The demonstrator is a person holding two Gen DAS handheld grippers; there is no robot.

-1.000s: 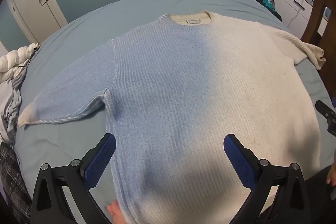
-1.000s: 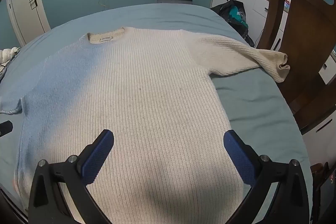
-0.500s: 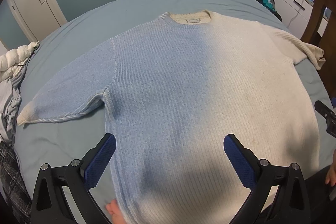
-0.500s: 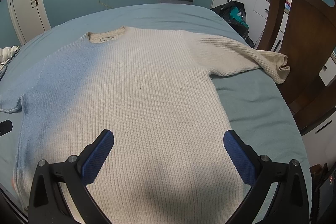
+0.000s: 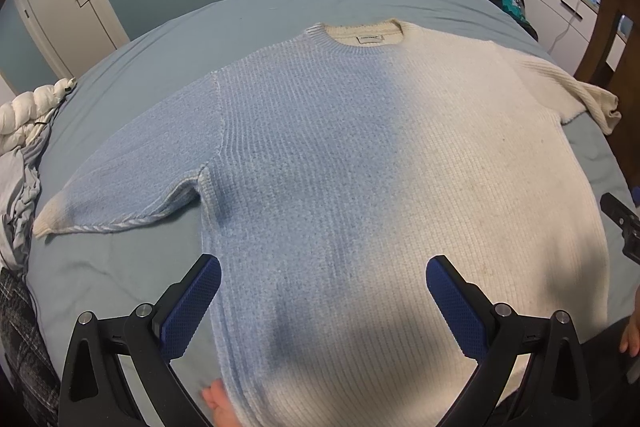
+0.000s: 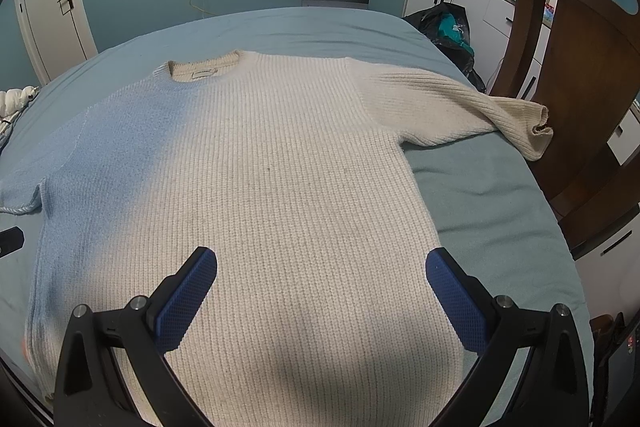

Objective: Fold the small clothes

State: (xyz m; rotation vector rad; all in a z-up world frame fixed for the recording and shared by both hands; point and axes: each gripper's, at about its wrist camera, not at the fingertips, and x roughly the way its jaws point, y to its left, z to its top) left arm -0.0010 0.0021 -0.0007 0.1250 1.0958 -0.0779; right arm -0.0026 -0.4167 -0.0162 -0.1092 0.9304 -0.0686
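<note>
Flat, sweater (image 5: pixel 360 167) on bed (image 5: pixel 280 3) (teal walls)

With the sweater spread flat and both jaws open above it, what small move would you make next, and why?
Probably lower the left gripper toward the sweater's left sleeve to fold it inward. The sweater lies flat and unfolded on the bed, sleeves spread, and both grippers hover open, holding nothing.

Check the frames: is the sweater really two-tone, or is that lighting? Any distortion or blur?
Can't tell dye from light: the sweater goes blue to cream in both views. Left wrist: a dark shadow near the hem; heavy fisheye bends the bed into a dome. Right wrist: shadow between the open right claw; sharp knit, no glare.
</note>
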